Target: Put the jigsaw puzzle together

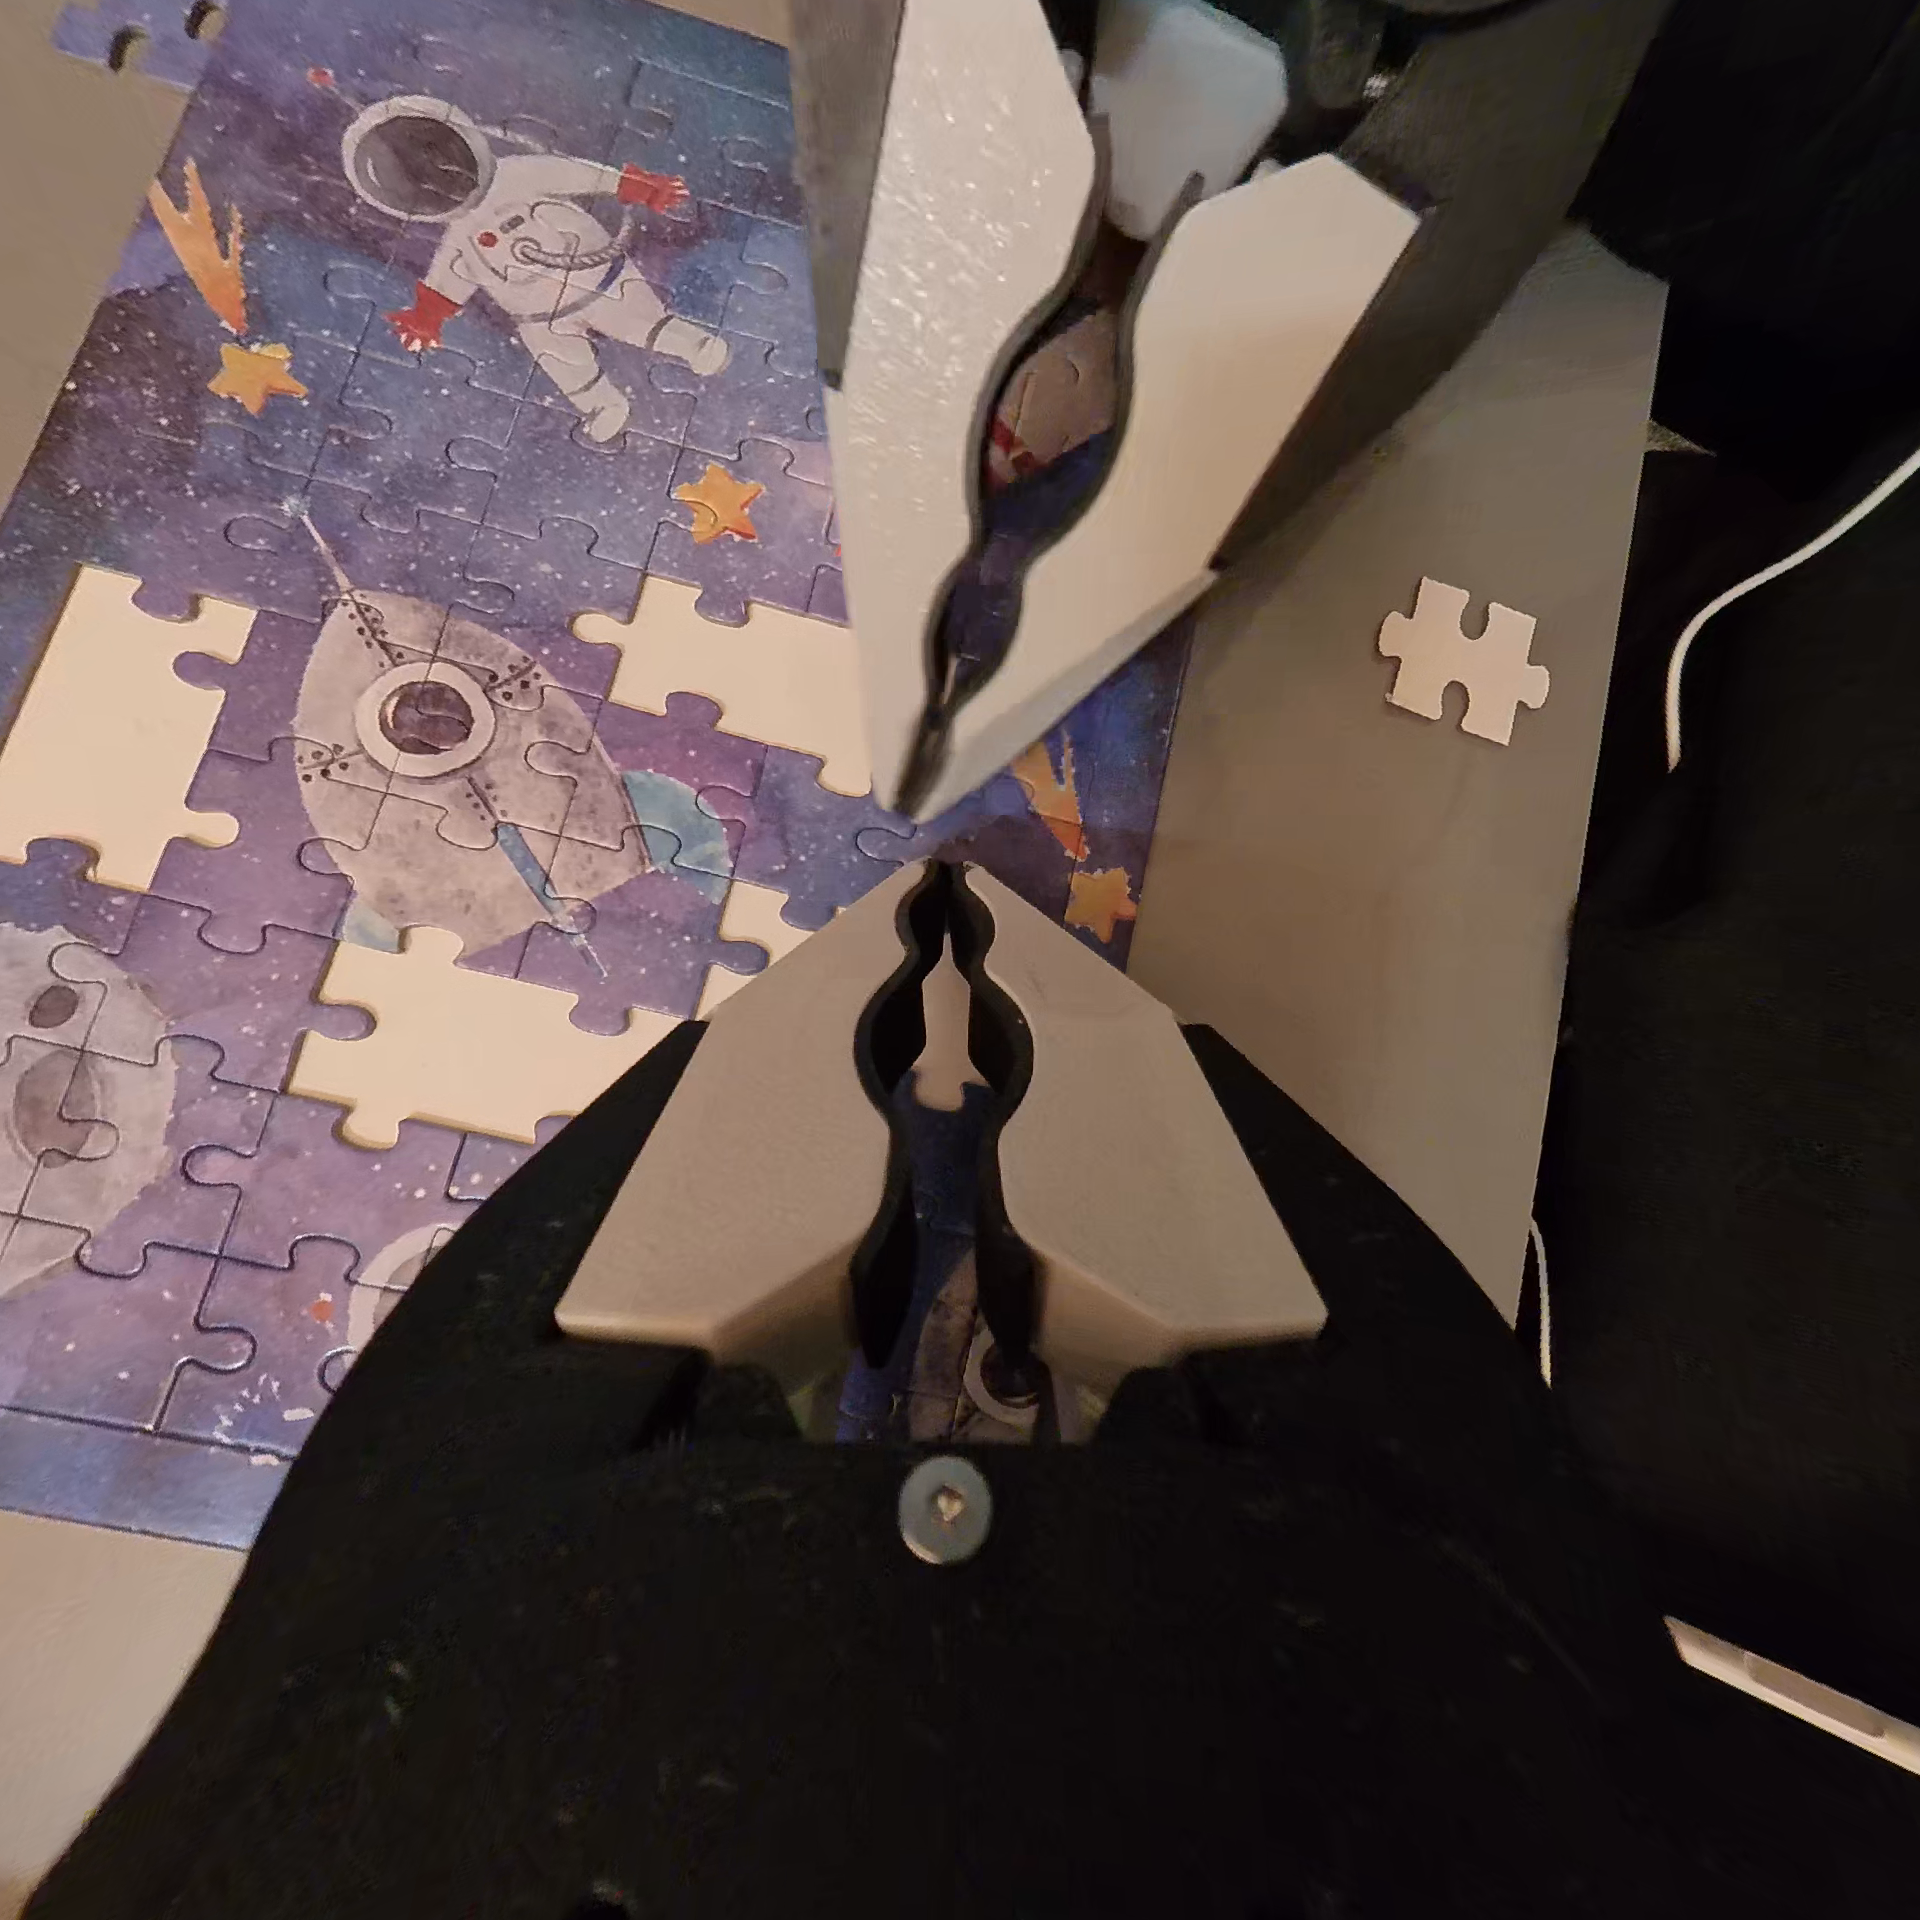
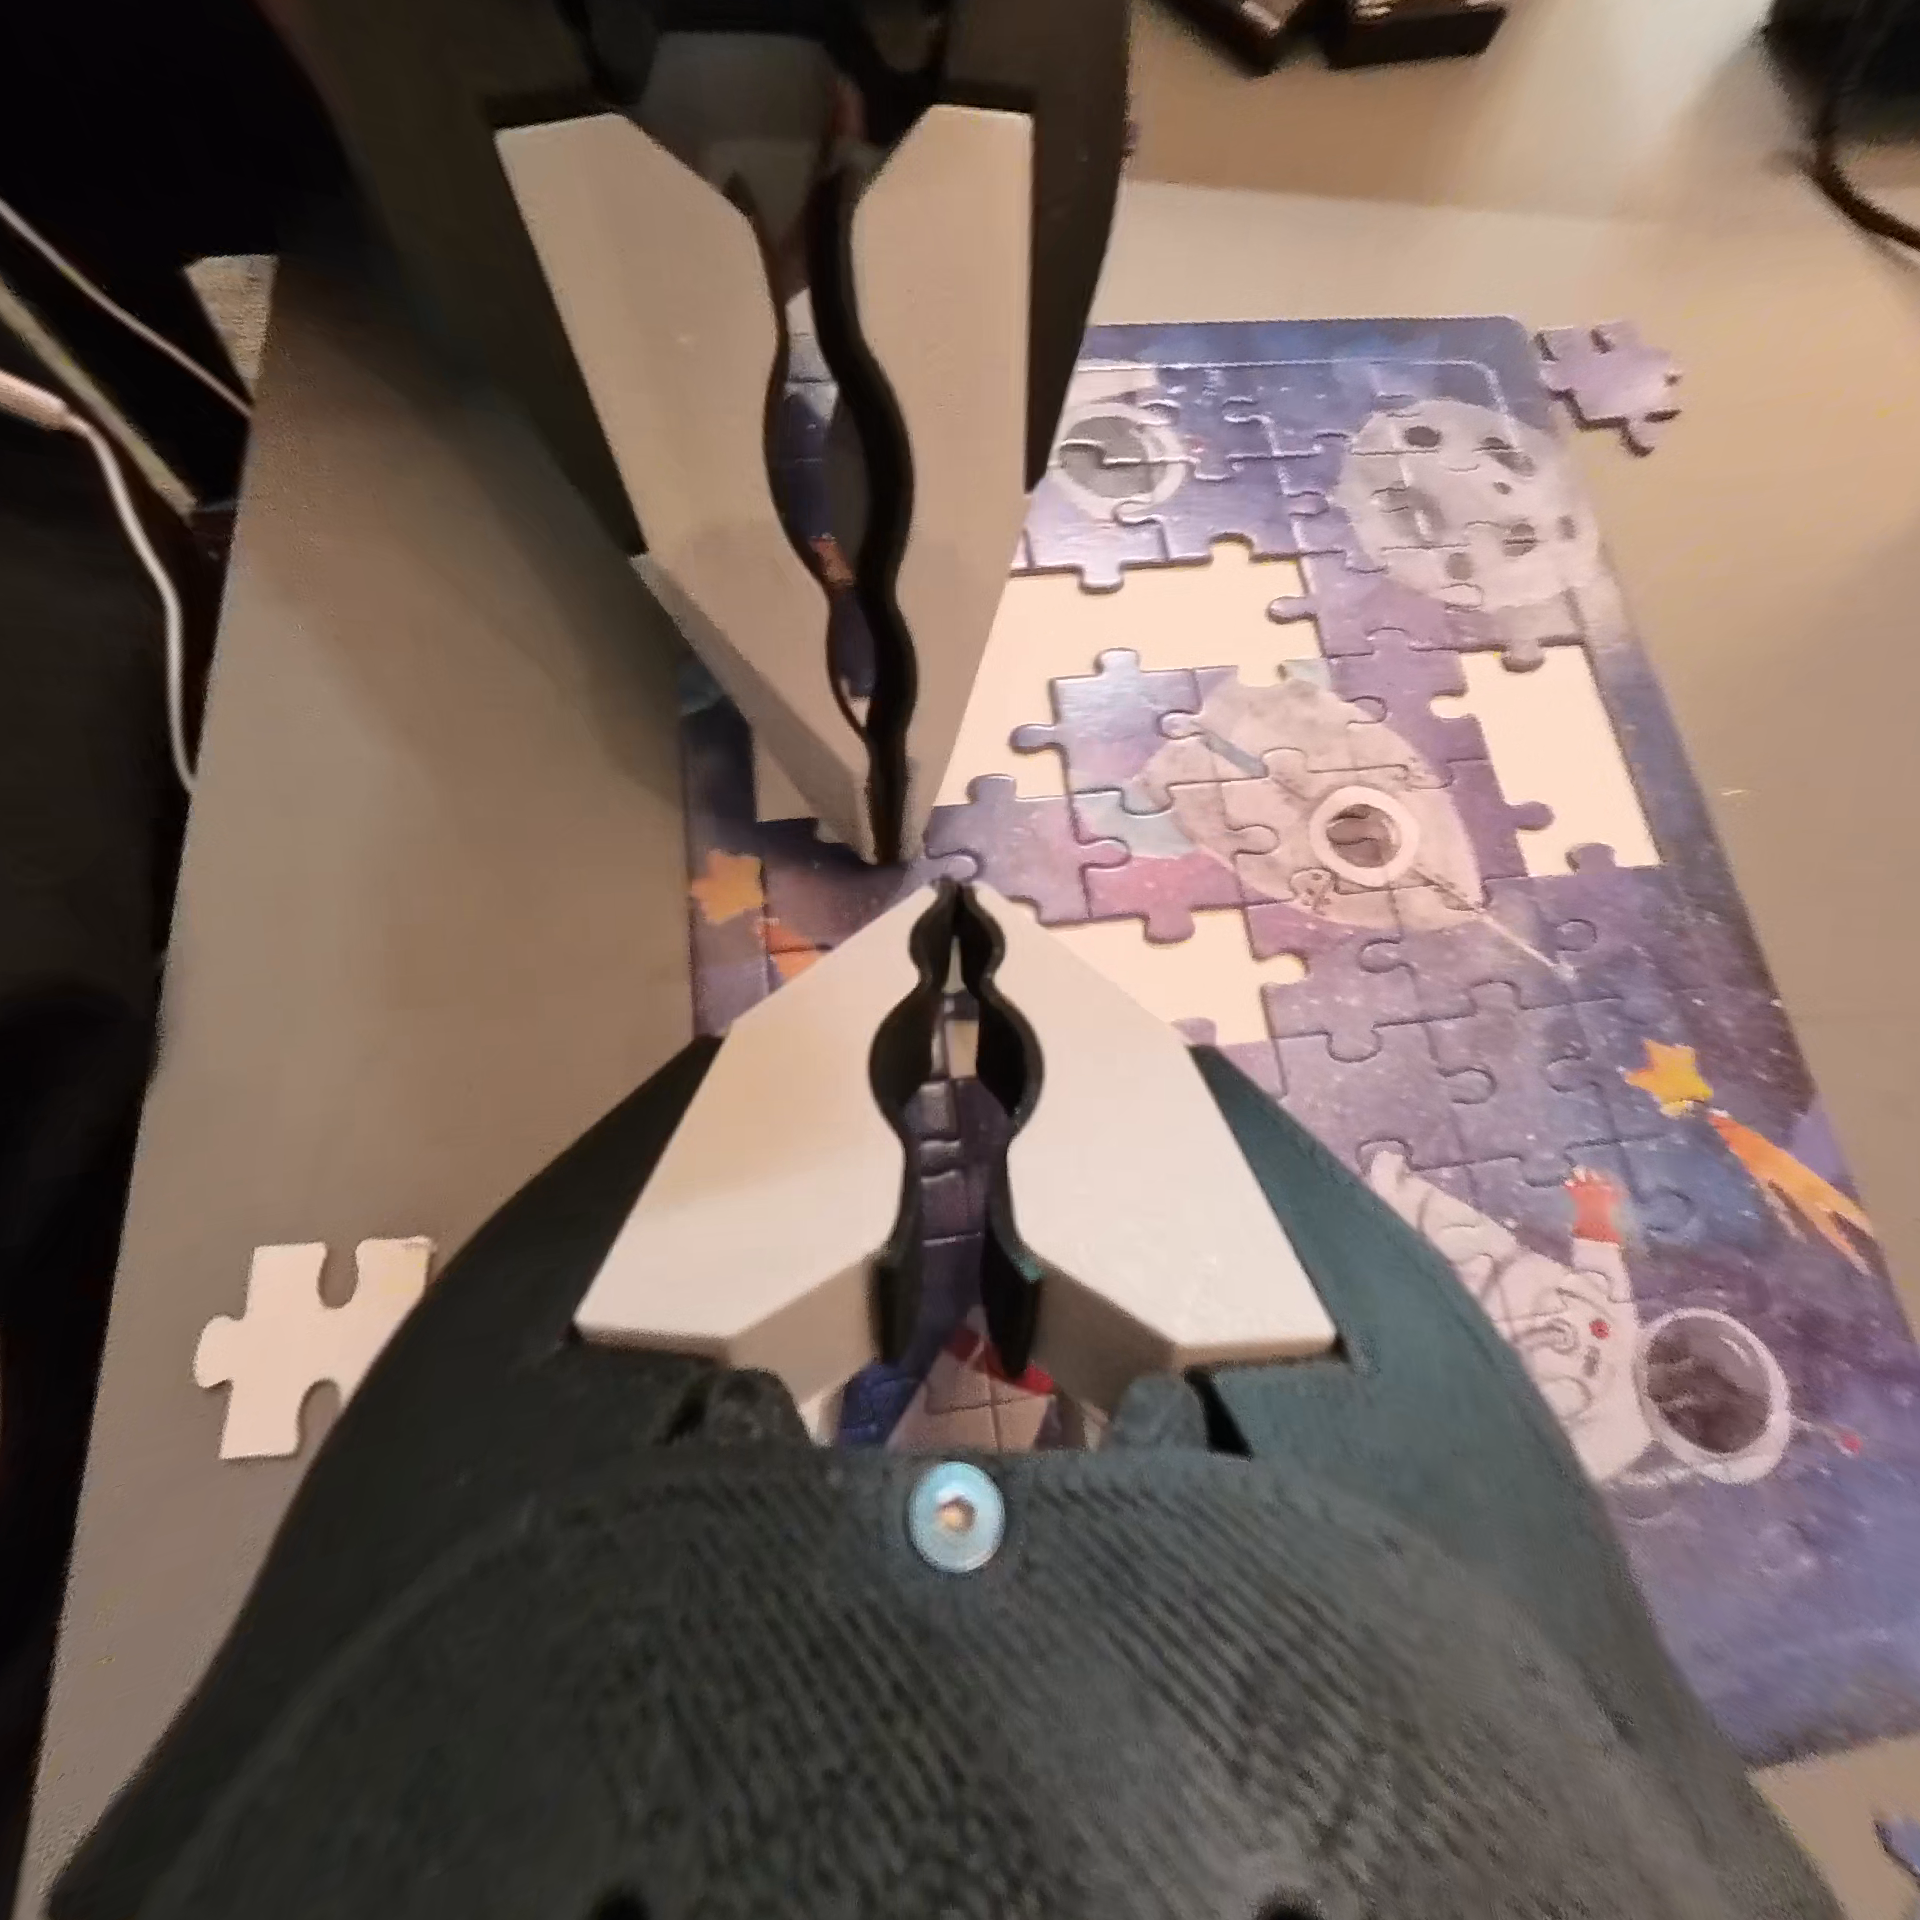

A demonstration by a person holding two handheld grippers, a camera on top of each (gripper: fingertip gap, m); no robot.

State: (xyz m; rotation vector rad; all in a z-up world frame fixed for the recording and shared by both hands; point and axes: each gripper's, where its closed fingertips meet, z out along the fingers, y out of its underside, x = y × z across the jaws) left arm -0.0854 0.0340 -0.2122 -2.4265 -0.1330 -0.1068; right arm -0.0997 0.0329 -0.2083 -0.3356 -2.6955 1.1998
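A space-themed jigsaw puzzle (image 1: 468,468) lies flat on the table, mostly assembled, with an astronaut, a rocket and stars; it also shows in the right wrist view (image 2: 1455,1039). Three cream gaps (image 1: 727,675) show its bare backing. My left gripper (image 1: 943,868) is shut, its tips down at the puzzle's right border. My right gripper (image 2: 951,888) is shut and meets it tip to tip from the opposite side (image 1: 914,805). The left gripper also shows in the right wrist view (image 2: 883,847). I see no piece between either pair of fingers. A loose piece (image 1: 1465,670) lies white side up beside the puzzle (image 2: 312,1340).
The grey table (image 1: 1351,935) ends just past the white piece, with dark space beyond. A white cable (image 1: 1704,623) hangs there. Loose purple pieces (image 2: 1610,390) lie at the puzzle's far corner. Only a small space, under 4 cm, lies between the two pairs of fingers. Between my right fingertips and the space-themed jigsaw puzzle (image 1: 468,468) there is roughly 10 cm.
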